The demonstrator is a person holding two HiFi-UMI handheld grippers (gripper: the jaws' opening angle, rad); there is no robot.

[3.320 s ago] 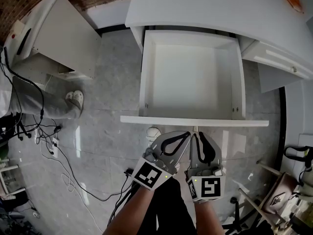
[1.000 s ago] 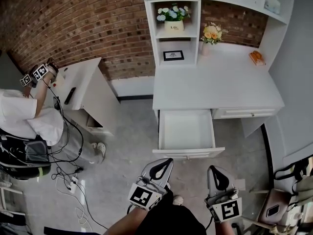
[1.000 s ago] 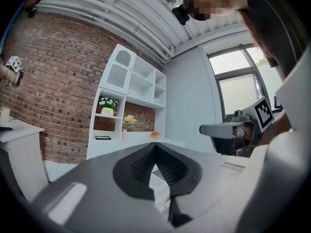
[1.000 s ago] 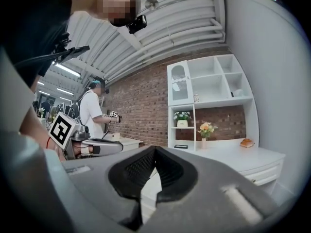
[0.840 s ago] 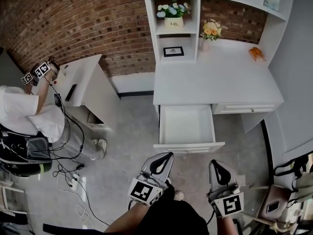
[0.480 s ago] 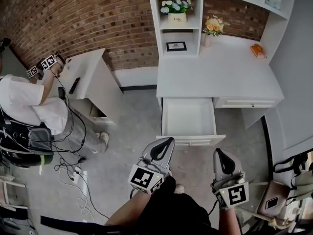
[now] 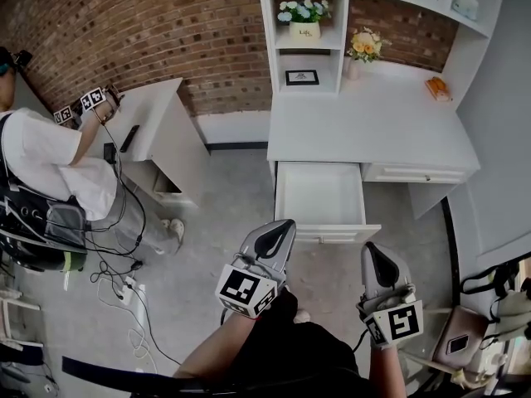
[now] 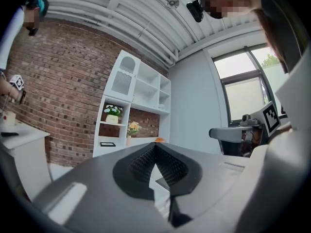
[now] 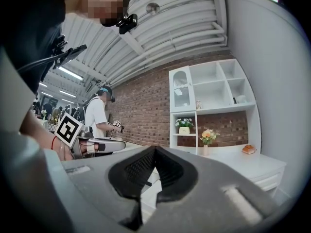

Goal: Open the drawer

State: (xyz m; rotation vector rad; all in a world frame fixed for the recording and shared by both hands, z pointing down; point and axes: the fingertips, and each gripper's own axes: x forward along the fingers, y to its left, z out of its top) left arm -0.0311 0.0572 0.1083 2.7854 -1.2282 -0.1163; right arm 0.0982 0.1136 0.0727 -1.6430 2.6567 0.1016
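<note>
The white drawer (image 7: pixel 319 196) stands pulled out of the white desk (image 7: pixel 365 127), and it looks empty inside. Its front panel (image 7: pixel 328 233) faces me. In the head view my left gripper (image 7: pixel 283 227) is shut with nothing in it, just short of the panel's left end. My right gripper (image 7: pixel 371 249) is shut too and holds nothing, below the panel's right end and apart from it. Each gripper view shows its own jaws meeting tip to tip, the left gripper (image 8: pixel 155 147) and the right gripper (image 9: pixel 154 150), both pointing level toward the shelves.
A shelf unit (image 7: pixel 304 23) with flower pots stands on the desk. A second drawer (image 7: pixel 415 174) to the right is shut. At the left a person (image 7: pixel 50 172) works at a white side table (image 7: pixel 153 131). Cables (image 7: pixel 124 293) lie on the floor; a chair (image 7: pixel 465 342) stands at lower right.
Both grippers have drawn back from the drawer front, parted and risen. The drawer stays open. The person at the left has shifted upright.
</note>
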